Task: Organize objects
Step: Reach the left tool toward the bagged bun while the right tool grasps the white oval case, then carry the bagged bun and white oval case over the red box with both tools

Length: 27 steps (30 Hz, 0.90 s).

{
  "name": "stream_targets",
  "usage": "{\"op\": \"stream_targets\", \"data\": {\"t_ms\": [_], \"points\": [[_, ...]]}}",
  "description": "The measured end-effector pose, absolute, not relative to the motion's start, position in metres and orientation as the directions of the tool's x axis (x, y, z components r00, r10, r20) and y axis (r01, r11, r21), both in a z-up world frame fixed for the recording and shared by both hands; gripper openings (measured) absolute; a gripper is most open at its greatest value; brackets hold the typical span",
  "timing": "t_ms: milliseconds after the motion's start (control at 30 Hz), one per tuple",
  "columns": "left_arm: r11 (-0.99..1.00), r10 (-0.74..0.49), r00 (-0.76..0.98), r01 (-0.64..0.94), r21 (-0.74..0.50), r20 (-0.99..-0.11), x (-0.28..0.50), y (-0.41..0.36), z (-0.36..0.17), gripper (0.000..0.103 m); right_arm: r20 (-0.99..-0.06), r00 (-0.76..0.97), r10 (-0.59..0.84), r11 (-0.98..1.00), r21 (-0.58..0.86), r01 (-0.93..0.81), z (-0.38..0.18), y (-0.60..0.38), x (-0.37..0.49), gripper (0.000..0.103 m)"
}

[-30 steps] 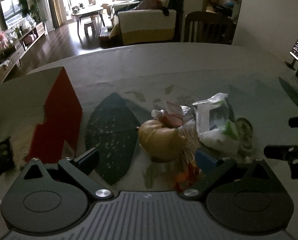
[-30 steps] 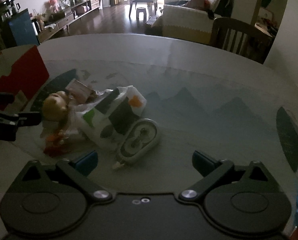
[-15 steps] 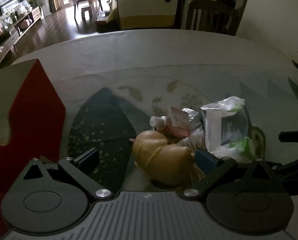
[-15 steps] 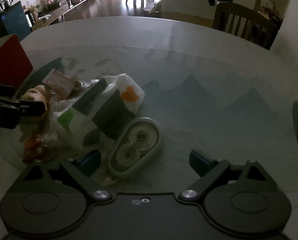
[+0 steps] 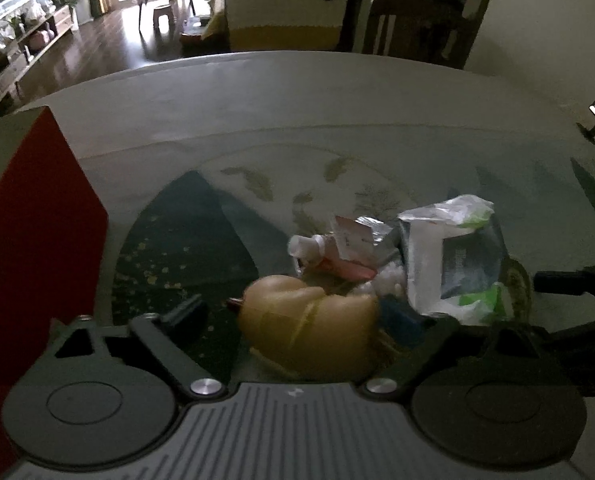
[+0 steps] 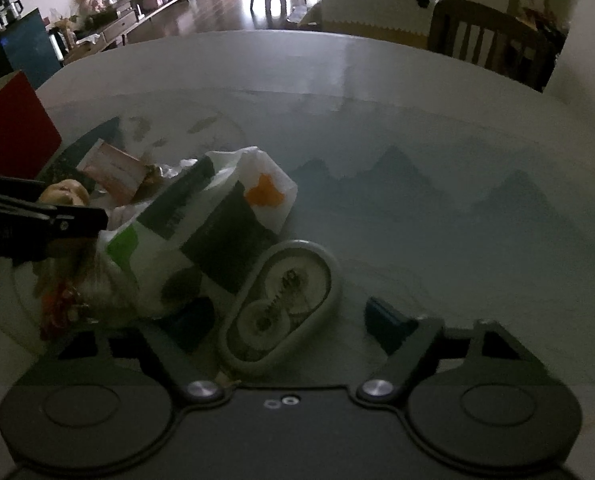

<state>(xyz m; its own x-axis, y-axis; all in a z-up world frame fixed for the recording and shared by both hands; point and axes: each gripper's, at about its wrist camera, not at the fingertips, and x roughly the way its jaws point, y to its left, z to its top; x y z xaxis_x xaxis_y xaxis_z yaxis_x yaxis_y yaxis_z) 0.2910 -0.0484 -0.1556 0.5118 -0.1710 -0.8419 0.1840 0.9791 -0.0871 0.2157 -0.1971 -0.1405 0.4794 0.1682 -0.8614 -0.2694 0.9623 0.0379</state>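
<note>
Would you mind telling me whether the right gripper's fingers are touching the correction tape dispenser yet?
Cannot tell. In the right wrist view the correction tape dispenser lies between the open right gripper fingers; the right one stands clear, but the dark left one blends into the packet beside it.

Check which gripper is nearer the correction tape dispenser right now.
Right. The right gripper is open with the correction tape dispenser lying between its fingers. The left gripper is open around the doll head, past the tissue pack.

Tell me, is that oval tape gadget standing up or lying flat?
Lying flat. The tape gadget rests on the table with its clear face and gears upward, between the right gripper's open jaws.
</note>
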Motion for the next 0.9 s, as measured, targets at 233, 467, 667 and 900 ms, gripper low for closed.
{"op": "stream_targets", "data": {"t_ms": [233, 467, 667, 900], "points": [[0.974, -0.197, 0.522, 0.201, -0.105, -0.83, 0.285, -0.046, -0.154, 0.076, -0.852, 0.49, 0.184, 0.961, 0.051, -0.273, -0.137, -0.203, 0.213, 0.054], [0.974, -0.196, 0.541, 0.206, -0.097, -0.818, 0.272, -0.043, -0.147, 0.072, -0.854, 0.492, 0.168, 0.966, 0.044, -0.254, -0.135, -0.213, 0.207, 0.042], [0.974, -0.207, 0.554, 0.193, -0.118, -0.806, 0.253, -0.036, -0.134, 0.071, -0.838, 0.514, 0.181, 0.973, 0.075, -0.22, -0.125, -0.224, 0.194, 0.042], [0.964, -0.26, 0.552, 0.199, -0.177, -0.792, 0.229, -0.028, -0.116, 0.071, -0.819, 0.527, 0.228, 0.97, 0.142, -0.198, -0.102, -0.235, 0.166, 0.042]]}}
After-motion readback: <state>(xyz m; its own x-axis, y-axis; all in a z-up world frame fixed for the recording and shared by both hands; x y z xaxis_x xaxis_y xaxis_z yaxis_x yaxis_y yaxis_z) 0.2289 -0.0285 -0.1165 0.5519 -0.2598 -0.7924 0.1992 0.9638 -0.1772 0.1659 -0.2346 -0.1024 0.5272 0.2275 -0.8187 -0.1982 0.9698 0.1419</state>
